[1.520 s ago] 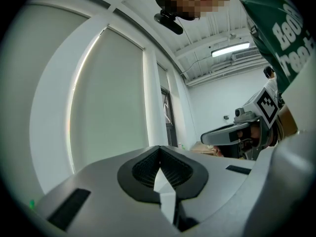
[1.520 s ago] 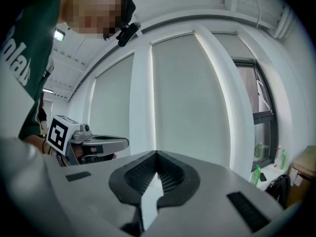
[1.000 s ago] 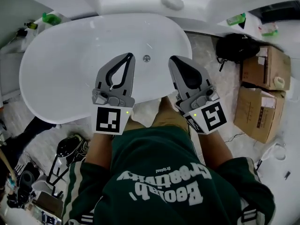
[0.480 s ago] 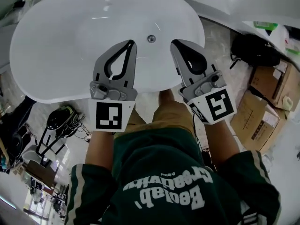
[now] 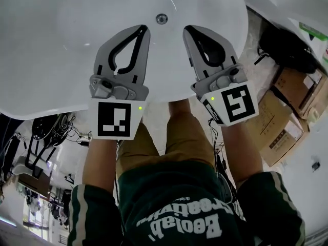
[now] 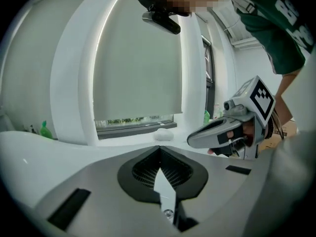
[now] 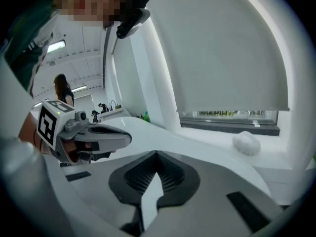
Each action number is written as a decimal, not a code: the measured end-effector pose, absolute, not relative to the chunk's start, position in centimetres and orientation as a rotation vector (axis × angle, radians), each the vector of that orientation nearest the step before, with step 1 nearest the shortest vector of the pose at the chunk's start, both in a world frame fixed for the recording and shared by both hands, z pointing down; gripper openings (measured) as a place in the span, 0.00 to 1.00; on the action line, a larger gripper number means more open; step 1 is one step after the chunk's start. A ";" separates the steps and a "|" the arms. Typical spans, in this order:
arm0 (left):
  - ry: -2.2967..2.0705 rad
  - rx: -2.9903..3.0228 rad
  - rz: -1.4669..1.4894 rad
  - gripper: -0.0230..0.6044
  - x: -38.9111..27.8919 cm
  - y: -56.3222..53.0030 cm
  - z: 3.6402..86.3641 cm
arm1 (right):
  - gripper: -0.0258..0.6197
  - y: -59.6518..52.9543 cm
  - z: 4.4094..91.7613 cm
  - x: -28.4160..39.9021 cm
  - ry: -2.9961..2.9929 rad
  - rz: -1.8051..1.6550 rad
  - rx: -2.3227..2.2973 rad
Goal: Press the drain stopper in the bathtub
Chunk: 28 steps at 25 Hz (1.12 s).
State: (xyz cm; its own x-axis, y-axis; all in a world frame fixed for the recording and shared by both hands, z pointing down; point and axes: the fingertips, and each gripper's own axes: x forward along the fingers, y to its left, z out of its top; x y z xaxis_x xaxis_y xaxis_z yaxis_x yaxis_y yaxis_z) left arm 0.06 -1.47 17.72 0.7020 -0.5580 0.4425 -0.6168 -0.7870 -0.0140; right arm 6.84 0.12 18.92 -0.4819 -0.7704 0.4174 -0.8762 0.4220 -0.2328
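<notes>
The white bathtub [image 5: 61,60] fills the top of the head view. Its small round metal drain stopper [image 5: 161,18] sits in the tub floor, untouched. My left gripper [image 5: 144,28] hangs over the tub, its tip just below and left of the stopper, shut with nothing in it. My right gripper [image 5: 186,28] is beside it, its tip just below and right of the stopper, also shut and empty. In the left gripper view the jaws [image 6: 159,150] meet over the tub rim and the right gripper [image 6: 224,130] shows alongside. The stopper is hidden in both gripper views.
Cardboard boxes [image 5: 289,119] and a black bag [image 5: 287,47] lie on the floor right of the tub. Black equipment with cables [image 5: 43,132] stands at the left. A white lump [image 7: 246,143] rests on the window ledge behind the tub, a green bottle [image 6: 46,131] at its far left.
Both grippers have moved forward over the tub, and their tips now flank the drain stopper more closely. The tub fills more of the head view. Both stay shut.
</notes>
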 end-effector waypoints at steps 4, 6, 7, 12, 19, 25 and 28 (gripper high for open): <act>-0.978 2.747 0.631 0.05 -0.8 -2.2 21.6 | 0.05 0.3 24.6 4.7 -2.395 0.686 1.367; -0.994 2.743 0.628 0.05 -1.1 -2.8 23.7 | 0.05 0.3 27.0 3.9 -2.391 0.696 1.325; -0.999 2.738 0.632 0.05 -1.2 -3.1 24.8 | 0.05 0.3 28.1 3.7 -2.387 0.698 1.309; -0.985 2.692 0.644 0.05 -1.0 -3.4 30.3 | 0.05 0.1 34.6 4.3 -2.323 0.729 1.271; -0.983 2.683 0.656 0.05 -0.3 -3.5 36.2 | 0.05 0.8 44.0 4.0 -2.258 0.766 1.131; -0.945 2.674 0.692 0.05 -0.8 -3.0 39.2 | 0.05 1.1 51.4 2.9 -2.188 0.809 1.043; -0.937 2.673 0.697 0.05 -1.1 -2.7 40.1 | 0.05 0.9 54.8 2.6 -2.140 0.802 1.013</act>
